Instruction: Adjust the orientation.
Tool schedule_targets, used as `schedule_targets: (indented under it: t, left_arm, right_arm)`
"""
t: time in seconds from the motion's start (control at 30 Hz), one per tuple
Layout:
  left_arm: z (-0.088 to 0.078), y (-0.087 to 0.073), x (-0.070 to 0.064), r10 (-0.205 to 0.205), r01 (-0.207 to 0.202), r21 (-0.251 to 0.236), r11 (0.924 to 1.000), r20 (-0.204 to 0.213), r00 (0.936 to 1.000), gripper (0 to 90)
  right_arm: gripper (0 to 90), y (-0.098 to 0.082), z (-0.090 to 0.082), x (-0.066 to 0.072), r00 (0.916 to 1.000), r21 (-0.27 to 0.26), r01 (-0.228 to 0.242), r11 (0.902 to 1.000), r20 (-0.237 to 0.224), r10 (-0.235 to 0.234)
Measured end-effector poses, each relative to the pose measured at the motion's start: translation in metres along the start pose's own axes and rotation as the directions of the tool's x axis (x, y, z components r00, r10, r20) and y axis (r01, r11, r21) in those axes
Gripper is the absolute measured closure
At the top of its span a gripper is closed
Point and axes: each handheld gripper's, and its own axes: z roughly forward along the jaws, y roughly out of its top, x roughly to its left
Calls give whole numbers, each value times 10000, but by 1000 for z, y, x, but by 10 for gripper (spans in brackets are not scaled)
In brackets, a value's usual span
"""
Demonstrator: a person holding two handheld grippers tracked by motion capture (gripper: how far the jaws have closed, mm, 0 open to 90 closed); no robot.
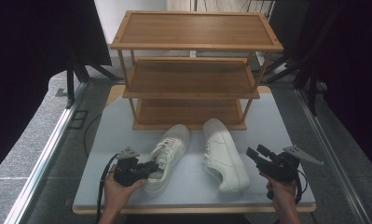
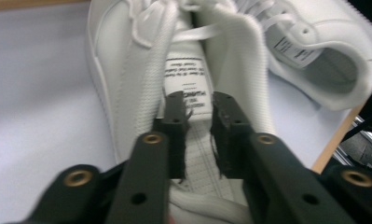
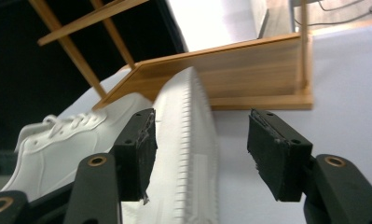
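Trouble is looming at the left gripper, whose jaws are standing a narrow gap apart over the tongue inside the left shoe and pressing on nothing, so a close from here is likely to be catching only the tongue or its label and letting the shoe tip or slip. The right gripper is hanging wide open astride the heel of the right shoe, holding nothing, and could be shoving it sideways. Lying on the desk just before one three-tier rack are two shoes, with two grippers working.
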Motion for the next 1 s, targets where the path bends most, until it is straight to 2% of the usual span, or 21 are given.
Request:
schedule_targets:
  t: [0.13,0.2,0.33,0.43,0.53,0.67,0.73,0.83,0.87,1.0]
  left_arm:
    - [-11,0,-1,10,-7,-473,9989,74,10000,585]
    - [-17,-1,-2,-40,38,-634,9980,-34,10000,520]
    - [-28,-4,2,-337,352,-1075,9936,163,9993,446]
    - [-33,-2,9,-617,670,-1454,9871,411,9972,420]
    - [-34,0,14,-940,1087,-1809,9775,882,9917,407]
    - [-33,0,15,-917,1076,-1787,9780,949,9913,400]
    - [-32,0,14,-895,1064,-1754,9787,1015,9908,397]
    - [-35,0,10,-839,1018,-1798,9784,1046,9910,396]
    - [-37,1,9,-825,1010,-1841,9777,1057,9910,396]
    - [-41,3,10,-850,1040,-1998,9743,1016,9912,394]
  right_arm:
    - [426,-1,7,14,9979,249,641,9976,-76,-639]
    - [426,-3,11,21,9966,344,809,9961,-186,-803]
    - [438,-5,15,36,9900,341,1331,9905,-524,-1312]
    - [442,-5,15,46,9796,240,1897,9815,-727,-1875]
    - [442,-7,13,52,9695,276,2314,9725,-892,-2282]
    - [443,-8,11,53,9688,333,2380,9707,-796,-2348]
    - [443,-8,7,54,9716,352,2280,9730,-727,-2251]
    - [452,-7,7,60,9685,542,2412,9690,-776,-2367]
    - [459,-7,7,62,9666,600,2460,9674,-891,-2403]
    - [506,-10,11,74,9496,761,2872,9548,-1532,-2734]
